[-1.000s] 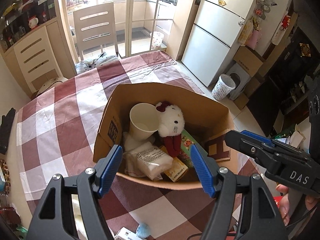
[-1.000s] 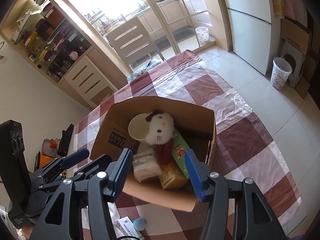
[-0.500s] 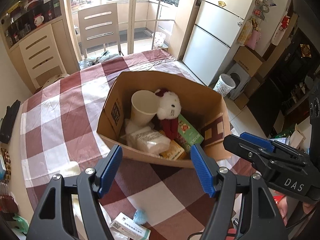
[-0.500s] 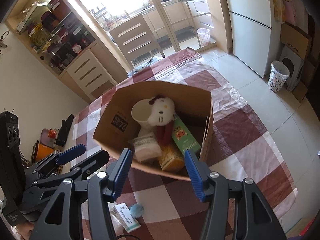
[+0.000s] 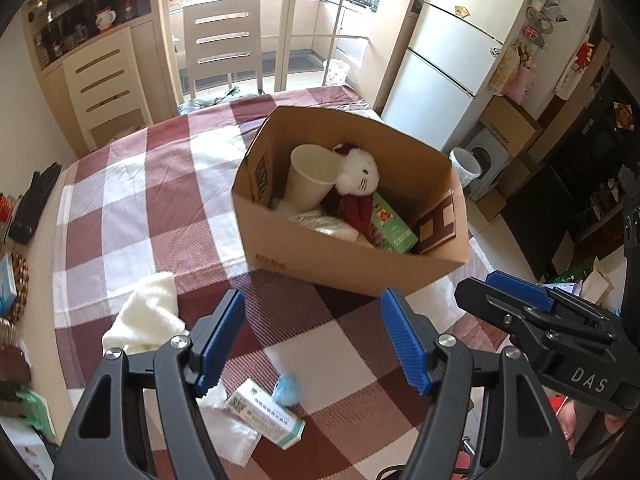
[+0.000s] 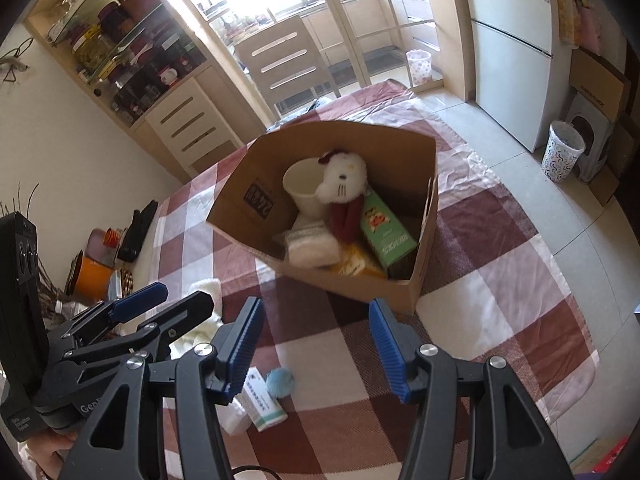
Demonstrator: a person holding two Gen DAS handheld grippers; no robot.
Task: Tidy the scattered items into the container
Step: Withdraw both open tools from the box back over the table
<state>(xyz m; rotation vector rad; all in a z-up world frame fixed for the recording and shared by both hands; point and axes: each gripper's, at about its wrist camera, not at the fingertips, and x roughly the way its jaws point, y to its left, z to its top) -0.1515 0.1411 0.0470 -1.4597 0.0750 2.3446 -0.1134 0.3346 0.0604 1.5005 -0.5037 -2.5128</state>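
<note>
Cardboard box is part-filled; your left gripper and right gripper gape empty, with the towel, carton and blue pompom left near you.

The left gripper is hanging open and empty over the checked tablecloth. Beyond it a cardboard box is holding a paper cup and a plush toy. A white cloth, a small carton and a blue pompom are lying loose nearby.

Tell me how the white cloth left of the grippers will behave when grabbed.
The white cloth lies crumpled in soft folds, so it will probably flop and drape. It looks fluffy and thin, likely light. A pinch on one fold may leave the rest trailing.
</note>
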